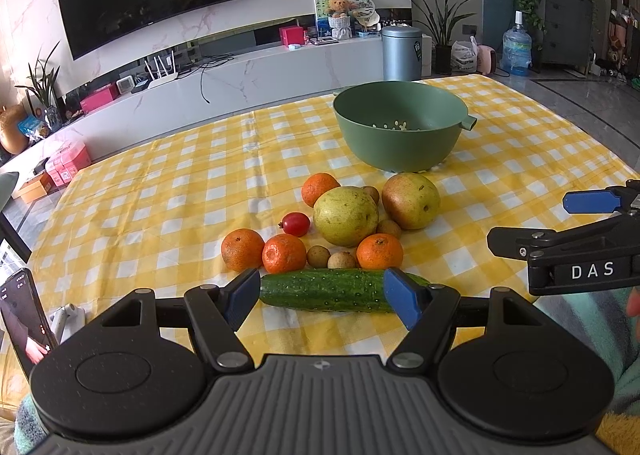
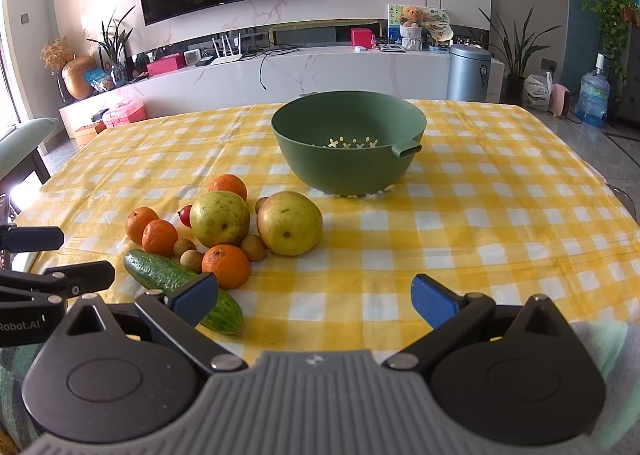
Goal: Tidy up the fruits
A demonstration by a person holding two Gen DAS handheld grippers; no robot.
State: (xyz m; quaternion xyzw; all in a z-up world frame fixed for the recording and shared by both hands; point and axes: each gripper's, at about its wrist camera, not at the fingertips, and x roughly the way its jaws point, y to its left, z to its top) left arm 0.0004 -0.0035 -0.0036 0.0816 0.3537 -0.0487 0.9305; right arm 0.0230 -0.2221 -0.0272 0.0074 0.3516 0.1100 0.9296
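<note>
green bumpy cucumber (image 1: 332, 290) lies before heaped fruit (image 1: 346, 215).

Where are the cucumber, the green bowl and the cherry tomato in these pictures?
cucumber (image 1: 328, 291), left wrist view, middle of its bumpy skin between the blue pads.
green bowl (image 2: 344, 167), right wrist view, front of its outer wall.
cherry tomato (image 1: 296, 223), left wrist view, centre of its red skin.

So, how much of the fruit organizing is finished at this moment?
Nothing looks done: the green bowl holds no fruit. Nothing is in hand either; the left gripper and the right gripper are both open. All is left: the oranges, two pears, tomato and cucumber lie on the tablecloth.
</note>
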